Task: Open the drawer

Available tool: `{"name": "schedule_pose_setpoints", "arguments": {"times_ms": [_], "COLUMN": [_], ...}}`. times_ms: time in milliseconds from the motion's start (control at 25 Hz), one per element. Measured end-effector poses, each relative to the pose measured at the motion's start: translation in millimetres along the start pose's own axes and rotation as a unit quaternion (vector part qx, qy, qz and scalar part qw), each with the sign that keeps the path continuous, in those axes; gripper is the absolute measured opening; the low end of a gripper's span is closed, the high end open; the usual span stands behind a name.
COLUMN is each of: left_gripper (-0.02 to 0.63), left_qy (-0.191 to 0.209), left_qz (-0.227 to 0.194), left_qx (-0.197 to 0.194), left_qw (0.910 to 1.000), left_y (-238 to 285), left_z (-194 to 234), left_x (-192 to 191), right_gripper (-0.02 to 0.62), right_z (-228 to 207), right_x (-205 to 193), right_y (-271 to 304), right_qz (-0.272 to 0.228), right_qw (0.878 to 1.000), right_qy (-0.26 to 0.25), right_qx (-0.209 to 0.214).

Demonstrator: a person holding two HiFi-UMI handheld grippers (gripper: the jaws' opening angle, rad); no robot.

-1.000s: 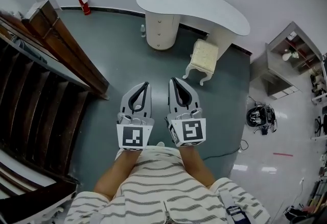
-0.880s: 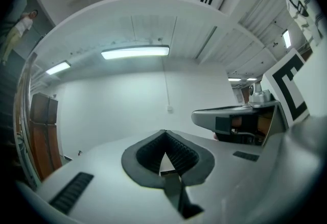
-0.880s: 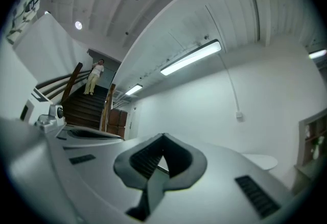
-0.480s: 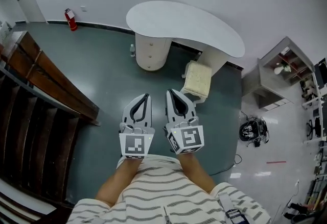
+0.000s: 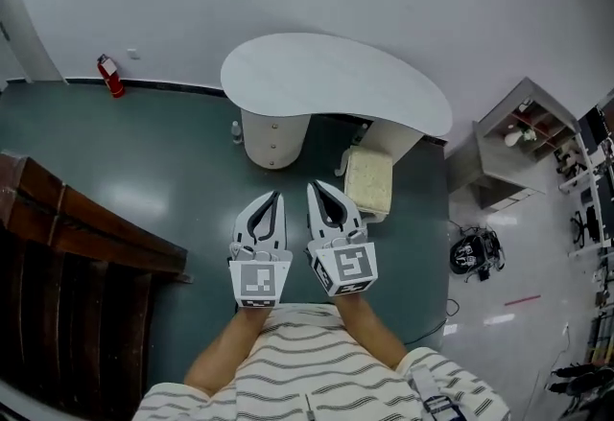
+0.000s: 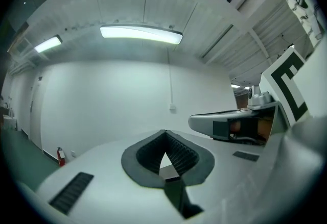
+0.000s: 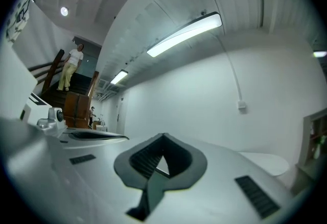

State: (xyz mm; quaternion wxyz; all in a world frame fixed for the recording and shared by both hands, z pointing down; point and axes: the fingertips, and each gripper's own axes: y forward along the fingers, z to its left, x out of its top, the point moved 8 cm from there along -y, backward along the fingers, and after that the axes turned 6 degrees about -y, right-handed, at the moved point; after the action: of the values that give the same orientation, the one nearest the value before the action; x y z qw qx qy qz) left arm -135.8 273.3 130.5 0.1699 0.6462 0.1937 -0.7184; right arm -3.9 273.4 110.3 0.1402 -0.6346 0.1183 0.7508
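A white kidney-shaped desk (image 5: 336,83) stands against the far wall. Its round drawer pedestal (image 5: 273,137) carries small knobs down its front. My left gripper (image 5: 275,196) and right gripper (image 5: 312,187) are held side by side, level, pointing toward the desk and still short of it. Both are shut, tips together, with nothing between them. In the left gripper view the left gripper (image 6: 164,131) faces the white wall. The right gripper (image 7: 163,135) shows the same in the right gripper view, with the desk top (image 7: 265,162) low at right.
A cream stool (image 5: 369,181) sits just beyond the right gripper, under the desk's edge. A small bottle (image 5: 236,131) stands left of the pedestal. Also in view are a red fire extinguisher (image 5: 109,76), a dark wooden staircase (image 5: 77,237) at left, shelves (image 5: 523,136) and black gear (image 5: 473,252) at right.
Both grippers have travelled forward toward the desk, which with the stool now lies closer to them. The staircase has slid off to the left. The jaws stayed shut.
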Motion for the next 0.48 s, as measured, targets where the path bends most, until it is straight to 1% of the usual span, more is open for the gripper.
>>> {"name": "schedule_pose_setpoints", "arguments": {"times_ms": [200, 480], "left_gripper": [0.0, 0.0], "left_qy": [-0.003, -0.011], "left_qz": [0.002, 0.01], "left_qx": [-0.015, -0.019], "left_qw": [0.9999, 0.9997], "left_y": [27, 53], "left_z": [23, 38], "left_x": [4, -3], "right_gripper": [0.014, 0.014], "right_z": [-8, -21], "right_x": [2, -4], "right_y": [34, 54], "right_qz": [0.003, 0.013], "right_qw": [1.0, 0.999], "right_qy": [0.003, -0.001], "right_qx": [-0.015, -0.039]}}
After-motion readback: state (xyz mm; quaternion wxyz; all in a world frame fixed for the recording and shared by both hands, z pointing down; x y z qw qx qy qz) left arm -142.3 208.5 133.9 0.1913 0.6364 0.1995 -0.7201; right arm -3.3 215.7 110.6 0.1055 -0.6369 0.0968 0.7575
